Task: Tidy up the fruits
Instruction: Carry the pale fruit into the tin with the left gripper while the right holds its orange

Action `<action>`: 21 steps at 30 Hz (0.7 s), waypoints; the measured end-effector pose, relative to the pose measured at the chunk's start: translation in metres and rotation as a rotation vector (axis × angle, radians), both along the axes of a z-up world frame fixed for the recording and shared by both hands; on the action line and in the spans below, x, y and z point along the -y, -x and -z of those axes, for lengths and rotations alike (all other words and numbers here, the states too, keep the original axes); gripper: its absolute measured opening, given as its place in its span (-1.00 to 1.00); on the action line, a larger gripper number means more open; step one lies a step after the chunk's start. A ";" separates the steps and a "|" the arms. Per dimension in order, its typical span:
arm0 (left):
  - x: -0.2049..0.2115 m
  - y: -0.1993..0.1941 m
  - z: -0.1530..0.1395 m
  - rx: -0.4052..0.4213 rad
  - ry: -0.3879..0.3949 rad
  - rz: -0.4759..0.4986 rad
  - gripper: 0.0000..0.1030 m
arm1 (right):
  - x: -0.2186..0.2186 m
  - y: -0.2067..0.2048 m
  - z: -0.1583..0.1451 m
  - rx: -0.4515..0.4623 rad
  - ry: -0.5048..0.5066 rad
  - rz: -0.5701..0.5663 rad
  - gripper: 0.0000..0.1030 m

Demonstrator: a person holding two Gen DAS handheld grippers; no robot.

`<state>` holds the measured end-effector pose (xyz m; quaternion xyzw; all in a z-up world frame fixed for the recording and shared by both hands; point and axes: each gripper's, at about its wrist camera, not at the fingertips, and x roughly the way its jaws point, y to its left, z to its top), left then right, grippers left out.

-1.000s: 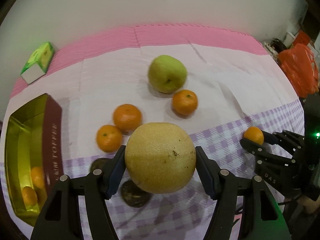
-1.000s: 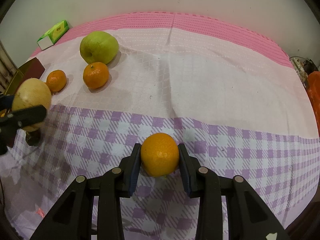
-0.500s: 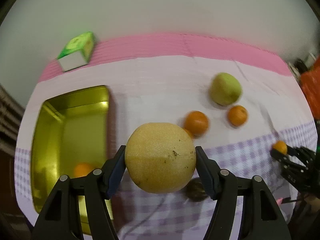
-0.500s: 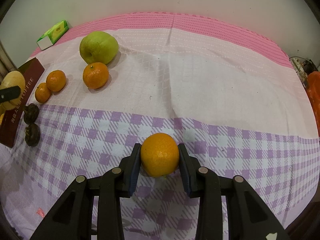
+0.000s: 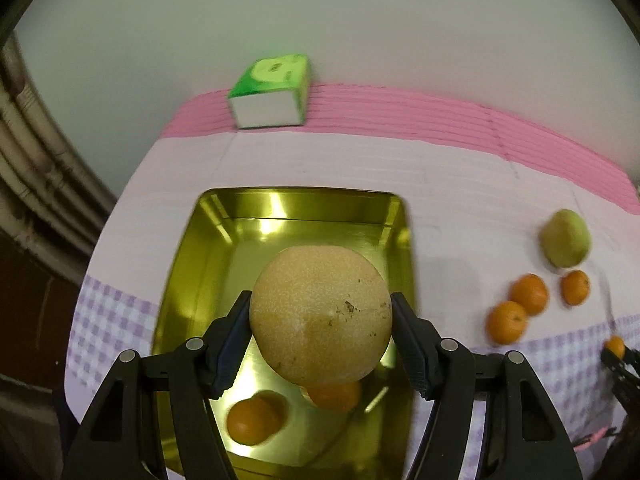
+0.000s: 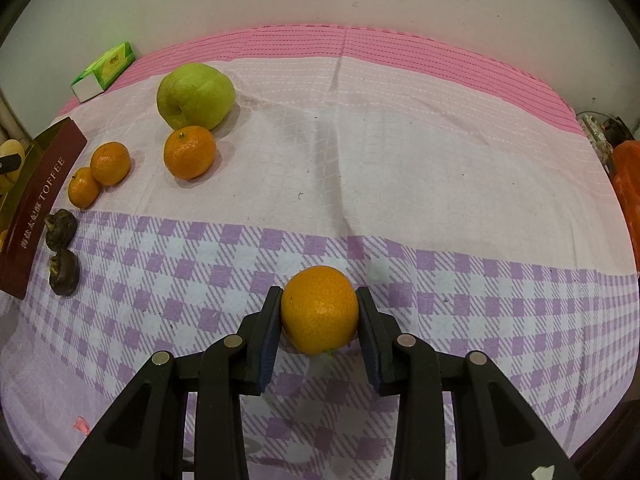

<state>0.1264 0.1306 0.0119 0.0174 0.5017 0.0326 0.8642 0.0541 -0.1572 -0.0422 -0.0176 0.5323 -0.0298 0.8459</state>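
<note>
My left gripper (image 5: 320,320) is shut on a large tan pear (image 5: 320,314) and holds it above the gold tin (image 5: 200,264), which has two oranges (image 5: 254,420) in its near end. My right gripper (image 6: 319,316) is shut on an orange (image 6: 319,309) low over the checked cloth. A green pear (image 6: 195,95) and three oranges (image 6: 189,152) lie on the cloth at the left in the right wrist view. They also show in the left wrist view (image 5: 528,294), right of the tin.
A green tissue box (image 5: 272,90) lies at the back by the wall. Two dark shrivelled fruits (image 6: 62,242) lie beside the tin's maroon side (image 6: 38,210). An orange bag (image 6: 628,184) is at the far right. The table's left edge runs close to the tin.
My left gripper has swung left with the tan pear, from over the loose oranges to over the gold tin. My right gripper has stayed still with its orange.
</note>
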 end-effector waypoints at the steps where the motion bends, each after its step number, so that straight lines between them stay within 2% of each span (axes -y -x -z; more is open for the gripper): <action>1: -0.004 -0.002 0.003 -0.005 -0.003 -0.009 0.29 | 0.000 0.000 0.000 0.000 -0.001 0.001 -0.36; 8: -0.032 -0.015 0.021 -0.041 0.004 -0.058 0.29 | 0.000 0.000 0.000 -0.001 0.006 0.009 -0.36; 13: -0.041 -0.021 0.029 -0.063 0.028 -0.079 0.29 | -0.001 0.000 0.000 -0.001 0.006 0.010 -0.36; 21: -0.049 -0.025 0.038 -0.082 0.020 -0.104 0.29 | -0.001 0.000 0.000 -0.001 0.009 0.011 -0.36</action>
